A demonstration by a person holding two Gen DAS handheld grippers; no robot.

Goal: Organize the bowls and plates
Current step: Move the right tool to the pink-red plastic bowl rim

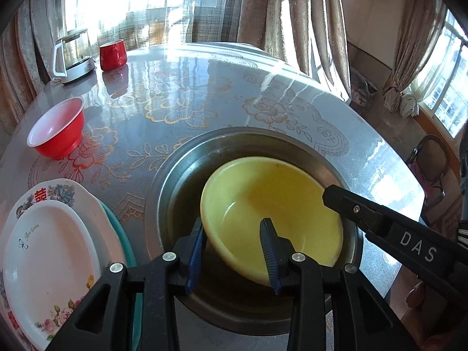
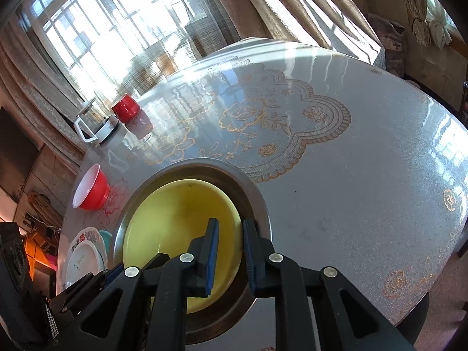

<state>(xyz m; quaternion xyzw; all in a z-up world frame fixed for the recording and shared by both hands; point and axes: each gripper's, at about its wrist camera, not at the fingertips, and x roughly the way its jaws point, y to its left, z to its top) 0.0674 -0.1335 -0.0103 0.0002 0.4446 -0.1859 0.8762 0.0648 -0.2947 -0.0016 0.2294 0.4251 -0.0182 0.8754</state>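
**Yellow bowl sitting in the metal basin, gripped on one side only**

Here the yellow bowl (image 1: 272, 219) is lying tilted inside the round metal basin (image 1: 175, 181), which is resting on the glossy table (image 1: 204, 93) with its gold flower pattern. The left gripper (image 1: 234, 234) is straddling the bowl's near rim with its blue pads (image 1: 195, 251) standing apart; one finger is sitting outside the wall and the other inside, and neither is visibly pressing on it. The right gripper (image 2: 229, 239) is working at the opposite side of the bowl, its jaws drawn close together and pinching the bowl's rim between the blue pads, just inside the basin's wall.

To the left of the basin, a stack of plates (image 1: 52, 251) is lying flat: a white floral plate on top, a larger patterned one beneath, and a teal edge showing under both. Farther back, a red bowl (image 1: 57, 128) with a white inside is standing upright and well apart from the stack. At the far edge, a red cup (image 1: 112, 54) is standing beside a glass kettle (image 1: 74, 55).
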